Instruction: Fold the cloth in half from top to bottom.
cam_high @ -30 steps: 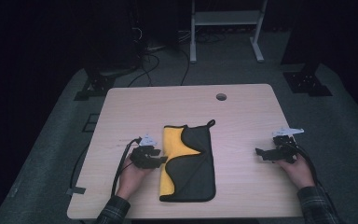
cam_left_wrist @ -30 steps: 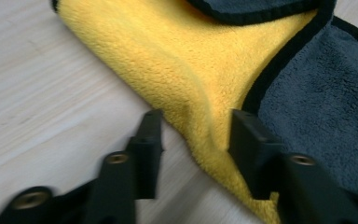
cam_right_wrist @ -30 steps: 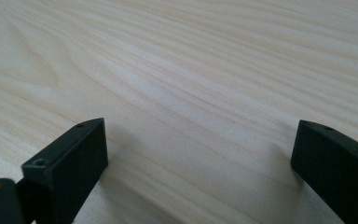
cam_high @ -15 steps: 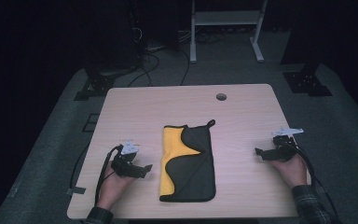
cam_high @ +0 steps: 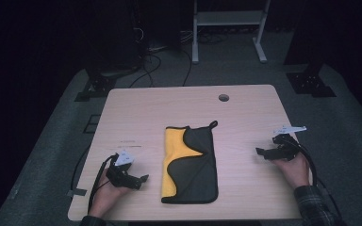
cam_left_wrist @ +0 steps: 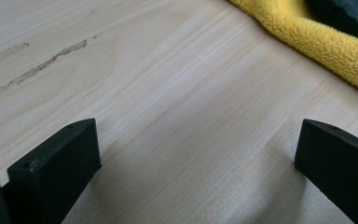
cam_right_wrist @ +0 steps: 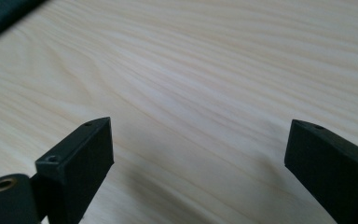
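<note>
My left gripper (cam_high: pixel 139 180) rests low on the counter (cam_high: pixel 141 113), jaws just opened wide with bare wood between them. Just beside it lies the folded black-and-yellow cloth (cam_high: pixel 191 165), flat at the counter's middle. Farther right, my right gripper (cam_high: pixel 264 152) also stands open and empty, well apart from the cloth.

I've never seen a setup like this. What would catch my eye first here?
Probably the folded cloth, bright yellow on one side and black on the other, lying in the middle of the pale wooden table. On either side a person's hand rests on the table holding a black tool, the left tool and the right tool, both open and empty.
</note>
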A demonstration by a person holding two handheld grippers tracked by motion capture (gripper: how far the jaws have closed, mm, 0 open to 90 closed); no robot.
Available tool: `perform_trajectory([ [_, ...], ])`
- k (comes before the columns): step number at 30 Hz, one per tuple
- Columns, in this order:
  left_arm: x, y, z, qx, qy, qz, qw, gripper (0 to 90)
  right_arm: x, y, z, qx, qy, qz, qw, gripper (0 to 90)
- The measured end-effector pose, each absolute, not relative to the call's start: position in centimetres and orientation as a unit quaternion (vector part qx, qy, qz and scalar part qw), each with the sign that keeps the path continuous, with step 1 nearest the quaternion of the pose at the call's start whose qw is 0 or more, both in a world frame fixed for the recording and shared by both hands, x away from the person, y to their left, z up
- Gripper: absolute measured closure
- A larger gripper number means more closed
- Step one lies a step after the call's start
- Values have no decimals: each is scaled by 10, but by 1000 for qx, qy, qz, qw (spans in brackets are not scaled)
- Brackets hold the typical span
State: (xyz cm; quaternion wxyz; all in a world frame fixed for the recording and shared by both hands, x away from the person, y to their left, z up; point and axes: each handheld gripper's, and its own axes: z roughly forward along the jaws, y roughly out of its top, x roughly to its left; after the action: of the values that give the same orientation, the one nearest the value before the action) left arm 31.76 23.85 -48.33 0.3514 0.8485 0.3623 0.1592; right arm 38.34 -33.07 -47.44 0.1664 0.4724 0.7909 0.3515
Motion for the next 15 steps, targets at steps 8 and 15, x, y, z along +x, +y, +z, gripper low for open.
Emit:
perform_trajectory([
  [8, 318, 239, -483, 848, 364, 161, 352, 0, 382, -310, -455, 445, 795, 382, 155, 71],
  [15, 320, 237, -483, 846, 368, 162, 351, 0, 385, -286, -447, 427, 803, 388, 148, 85],
])
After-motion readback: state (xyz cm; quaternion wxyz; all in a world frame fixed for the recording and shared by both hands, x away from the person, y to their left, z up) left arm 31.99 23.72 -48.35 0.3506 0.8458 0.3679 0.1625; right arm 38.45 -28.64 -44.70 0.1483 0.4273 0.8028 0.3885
